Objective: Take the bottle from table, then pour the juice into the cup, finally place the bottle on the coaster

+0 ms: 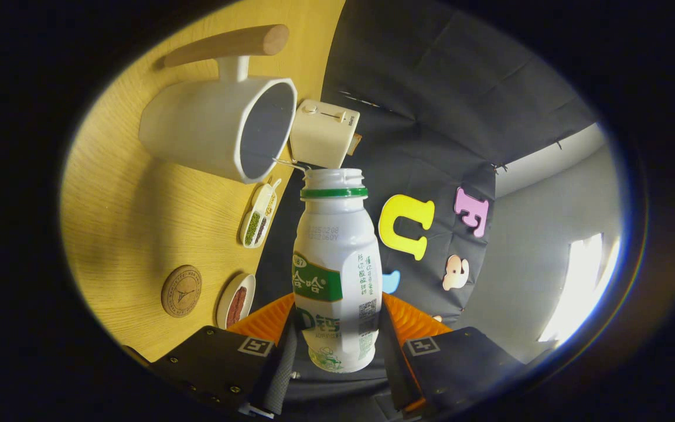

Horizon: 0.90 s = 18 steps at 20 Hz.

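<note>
- Bottle [336, 275] sits clamped between the gripper's [337, 346] two fingers, gripped low on its body so the uncapped neck stays clear for pouring.
- Tilt is strong: the table [132, 223] appears turned sideways, so the bottle mouth lies just beside the cup [220, 129] rim, probably mid-pour.
- No juice stream can be made out.
- Coaster [181, 291] lies apart from the cup, free to receive the bottle afterwards.
</note>
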### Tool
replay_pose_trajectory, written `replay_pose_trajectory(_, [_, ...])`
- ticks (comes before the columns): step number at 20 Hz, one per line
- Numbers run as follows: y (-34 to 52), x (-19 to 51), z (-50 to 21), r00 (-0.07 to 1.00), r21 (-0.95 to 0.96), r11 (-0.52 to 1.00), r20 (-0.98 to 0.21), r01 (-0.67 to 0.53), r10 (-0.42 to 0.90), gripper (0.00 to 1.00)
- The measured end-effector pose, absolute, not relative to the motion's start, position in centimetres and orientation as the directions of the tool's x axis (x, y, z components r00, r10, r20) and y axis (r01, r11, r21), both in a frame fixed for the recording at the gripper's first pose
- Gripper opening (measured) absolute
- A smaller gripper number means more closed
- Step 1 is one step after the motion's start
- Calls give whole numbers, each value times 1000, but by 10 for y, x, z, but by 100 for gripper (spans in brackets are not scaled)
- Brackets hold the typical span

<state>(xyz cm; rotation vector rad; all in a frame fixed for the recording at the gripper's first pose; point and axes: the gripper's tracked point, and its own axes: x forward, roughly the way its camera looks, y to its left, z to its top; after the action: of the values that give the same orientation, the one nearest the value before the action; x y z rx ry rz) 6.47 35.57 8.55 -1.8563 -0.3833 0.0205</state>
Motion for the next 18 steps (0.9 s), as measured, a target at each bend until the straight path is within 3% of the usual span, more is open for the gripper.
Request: replay_pose_trajectory(18, [360, 61, 90, 938, -917, -296, 176, 266, 299, 67])
